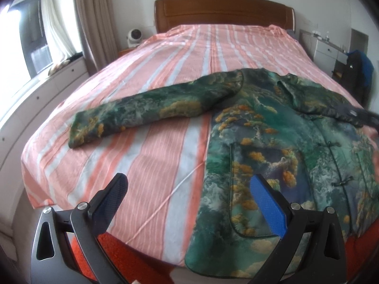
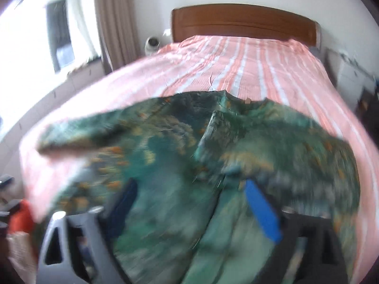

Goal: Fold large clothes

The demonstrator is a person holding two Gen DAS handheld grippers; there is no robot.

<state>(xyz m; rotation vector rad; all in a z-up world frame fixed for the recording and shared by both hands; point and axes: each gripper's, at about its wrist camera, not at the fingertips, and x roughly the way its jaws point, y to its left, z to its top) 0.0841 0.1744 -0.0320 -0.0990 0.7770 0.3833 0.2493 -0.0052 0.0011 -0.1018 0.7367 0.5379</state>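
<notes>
A green printed jacket (image 1: 272, 142) with orange and white cloud patterns lies flat on the bed, front up, its left sleeve (image 1: 146, 108) stretched out to the left. My left gripper (image 1: 189, 187) is open and empty, low over the bed's near edge beside the jacket's hem. My right gripper (image 2: 191, 189) is open just above the jacket (image 2: 170, 170); that view is blurred. The right gripper also shows in the left wrist view (image 1: 360, 116), over the jacket's right sleeve.
The bed has a pink and white striped sheet (image 1: 154, 156) and a wooden headboard (image 1: 222, 11). White drawers (image 1: 35, 99) and a window stand at the left. A white desk and a dark chair (image 1: 357, 71) stand at the right. A small fan (image 1: 135, 36) sits by the headboard.
</notes>
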